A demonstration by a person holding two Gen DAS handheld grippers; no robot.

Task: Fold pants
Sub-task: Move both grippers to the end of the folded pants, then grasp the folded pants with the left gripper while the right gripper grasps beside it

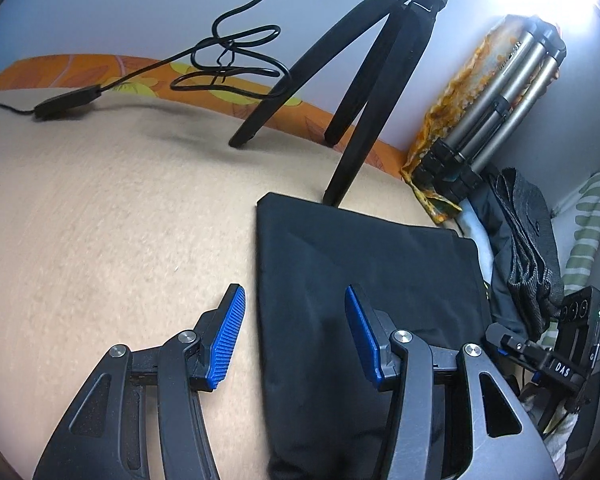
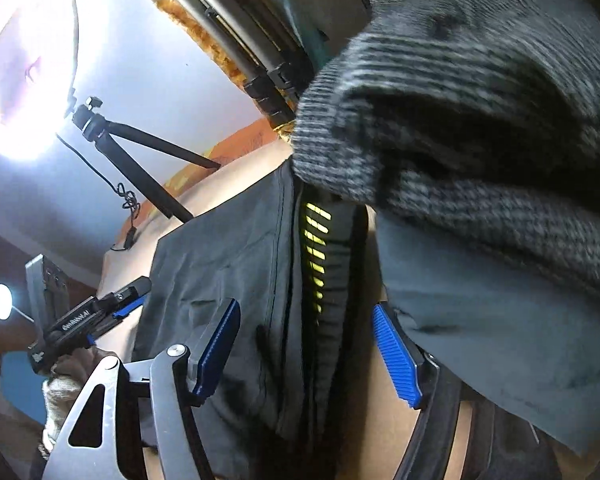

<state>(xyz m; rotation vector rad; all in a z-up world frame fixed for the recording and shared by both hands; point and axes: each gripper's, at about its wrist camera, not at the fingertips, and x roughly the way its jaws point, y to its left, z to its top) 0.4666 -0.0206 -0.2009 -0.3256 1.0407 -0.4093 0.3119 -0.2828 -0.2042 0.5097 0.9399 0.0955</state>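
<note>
Black pants (image 1: 359,264) lie folded into a flat rectangle on the beige bed surface (image 1: 100,220). My left gripper (image 1: 294,300) is open just above the folded pants' left edge, one blue pad over the bed, the other over the cloth. In the right wrist view the same black pants (image 2: 220,272) show with a waistband and a yellow-striped label (image 2: 315,256). My right gripper (image 2: 303,320) is open and straddles that waistband edge. The right gripper's body also shows at the left wrist view's right edge (image 1: 555,356).
A black tripod (image 1: 363,92) stands on the bed just behind the pants, with a looped black cable (image 1: 228,60). A folded metal tripod (image 1: 499,112) leans at the wall. A grey knitted garment (image 2: 479,140) is piled beside the pants on the right.
</note>
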